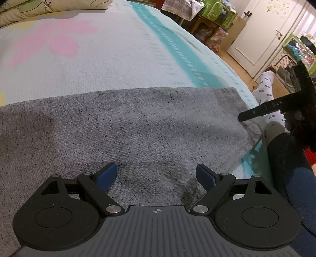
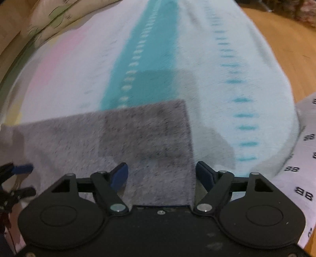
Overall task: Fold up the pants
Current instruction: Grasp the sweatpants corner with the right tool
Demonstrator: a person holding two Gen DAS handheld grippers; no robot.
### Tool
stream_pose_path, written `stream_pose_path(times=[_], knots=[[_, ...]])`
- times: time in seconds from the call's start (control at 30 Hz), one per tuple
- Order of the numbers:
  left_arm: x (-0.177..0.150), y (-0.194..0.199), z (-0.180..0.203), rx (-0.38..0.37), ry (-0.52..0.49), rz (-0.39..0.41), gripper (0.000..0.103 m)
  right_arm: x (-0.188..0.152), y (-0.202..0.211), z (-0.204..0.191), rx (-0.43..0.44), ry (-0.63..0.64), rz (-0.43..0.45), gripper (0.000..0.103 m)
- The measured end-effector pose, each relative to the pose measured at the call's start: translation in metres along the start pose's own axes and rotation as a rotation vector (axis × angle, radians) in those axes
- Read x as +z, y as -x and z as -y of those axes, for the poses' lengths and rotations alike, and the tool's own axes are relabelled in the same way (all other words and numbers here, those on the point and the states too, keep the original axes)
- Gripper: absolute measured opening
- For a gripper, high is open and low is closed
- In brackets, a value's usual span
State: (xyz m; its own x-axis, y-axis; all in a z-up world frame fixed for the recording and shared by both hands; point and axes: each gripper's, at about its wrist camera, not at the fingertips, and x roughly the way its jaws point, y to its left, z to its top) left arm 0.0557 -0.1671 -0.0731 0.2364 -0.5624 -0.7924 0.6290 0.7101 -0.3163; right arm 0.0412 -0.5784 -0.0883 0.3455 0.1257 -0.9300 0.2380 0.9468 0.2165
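Speckled grey knit pants [image 1: 138,126], folded flat, lie on the pale blue bedspread with a teal stripe [image 1: 118,49]. Left gripper [image 1: 157,176] over the fabric, jaws wide apart, nothing between. Right gripper [image 2: 162,174] at the pants' right edge, jaws spread, not pinching.

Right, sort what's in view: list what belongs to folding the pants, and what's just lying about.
For the job:
- grey pants, spread flat on the bed cover
- left gripper, open above the pants
- right gripper, open at the pants' edge

Just lying about:
- pillow
- white door
- green boxes
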Motion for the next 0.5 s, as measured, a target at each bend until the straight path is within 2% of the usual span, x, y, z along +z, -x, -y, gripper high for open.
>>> stream_pose_path(times=[0.07, 0.13, 0.2, 0.27, 0.4, 0.5], knots=[[0.0, 0.0, 0.0, -0.002, -0.002, 0.0, 0.09, 0.0, 0.0, 0.0, 0.034, -0.003, -0.014, 0.079], [0.0, -0.001, 0.0, -0.001, 0.0, 0.0, 0.091, -0.003, 0.003, 0.004, 0.036, -0.021, -0.007, 0.065], [0.0, -0.001, 0.0, -0.001, 0.0, -0.001, 0.092, -0.008, 0.006, 0.01, 0.059, -0.065, -0.001, 0.031], [0.001, 0.0, -0.001, -0.004, 0.004, 0.001, 0.092, -0.014, 0.006, 0.021, 0.156, -0.156, -0.007, 0.014], [0.007, 0.005, -0.007, -0.012, 0.045, 0.013, 0.092, -0.019, 0.019, 0.006, 0.116, -0.134, 0.06, 0.013], [0.021, 0.008, -0.011, 0.01, 0.054, 0.042, 0.092, -0.02, 0.037, -0.01, 0.119, -0.114, 0.122, 0.013]])
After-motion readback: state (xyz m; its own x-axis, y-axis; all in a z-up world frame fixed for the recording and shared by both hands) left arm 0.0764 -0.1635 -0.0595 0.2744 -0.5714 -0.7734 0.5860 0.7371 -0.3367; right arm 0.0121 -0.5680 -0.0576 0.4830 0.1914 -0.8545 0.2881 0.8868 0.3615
